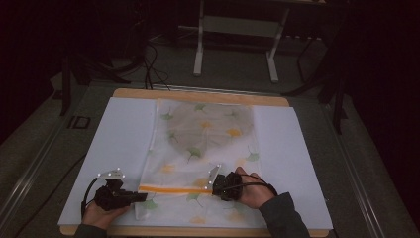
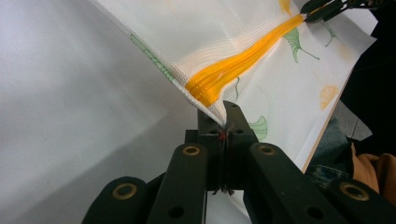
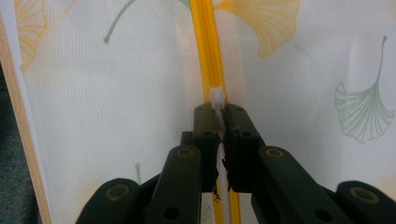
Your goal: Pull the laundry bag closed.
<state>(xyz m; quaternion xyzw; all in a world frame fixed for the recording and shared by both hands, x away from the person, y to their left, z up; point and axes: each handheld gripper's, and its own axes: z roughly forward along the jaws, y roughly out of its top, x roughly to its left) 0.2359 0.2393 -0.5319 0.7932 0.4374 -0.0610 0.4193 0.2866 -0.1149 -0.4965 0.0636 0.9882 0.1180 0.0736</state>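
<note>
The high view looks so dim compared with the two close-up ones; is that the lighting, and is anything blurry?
High view: dark and dull beyond the table. Left gripper view: bright; mesh bag and its orange zipper crisp, jaws soft. Right gripper view: evenly lit, weave sharp, jaws blurred.

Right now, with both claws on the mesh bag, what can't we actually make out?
- Zipper pull: in the right gripper view the right claw is shut over it; just a white bit shows on the orange zipper.
- Bag corner: in the left gripper view the left claw pinches it and covers the zipper's end.
- Contents of the mesh bag: in the high view a dim grey round shape behind mesh, too blurred to name.
</note>
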